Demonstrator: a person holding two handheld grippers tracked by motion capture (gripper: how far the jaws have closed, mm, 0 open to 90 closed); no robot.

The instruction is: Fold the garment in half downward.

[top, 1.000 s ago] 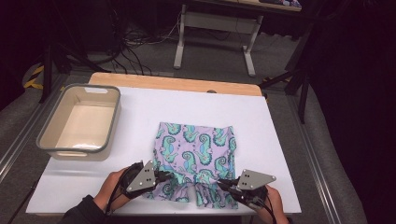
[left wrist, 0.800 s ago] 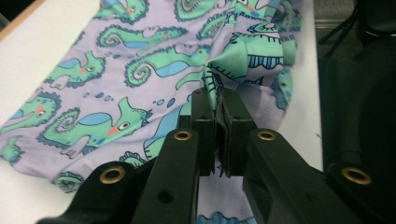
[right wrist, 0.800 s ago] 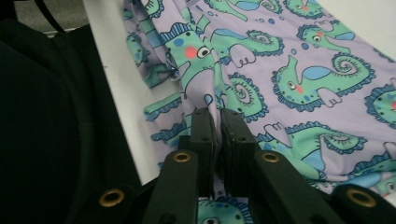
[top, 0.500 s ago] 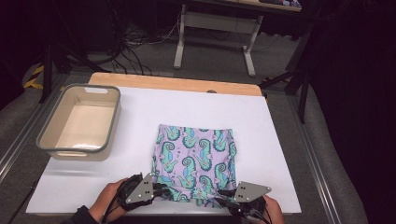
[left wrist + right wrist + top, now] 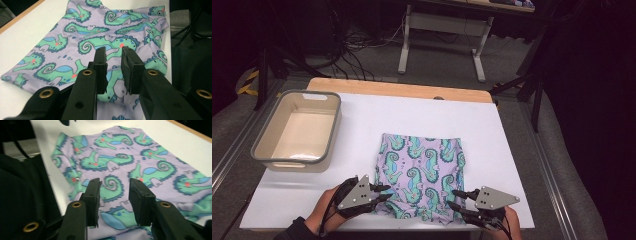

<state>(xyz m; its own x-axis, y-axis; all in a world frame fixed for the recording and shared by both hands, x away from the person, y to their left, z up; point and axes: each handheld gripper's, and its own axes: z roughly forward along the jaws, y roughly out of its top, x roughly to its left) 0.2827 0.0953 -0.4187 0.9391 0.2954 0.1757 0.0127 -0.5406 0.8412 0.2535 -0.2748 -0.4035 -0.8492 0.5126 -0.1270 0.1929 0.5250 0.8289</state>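
covering a wooden table (image 5: 402, 89), white sheet (image 5: 422, 117) amid dark room clutter

We see a beige tub (image 5: 297, 131) with a grey rim standing on the white counter (image 5: 517, 165), well beyond the left hand-held gripper (image 5: 382, 192) and off to its left. Farther out, past both hand-held grippers, a wooden strip (image 5: 397, 90) edges the counter, with a grey metal stand (image 5: 442, 37) and dark cables (image 5: 347, 42) on the floor behind.
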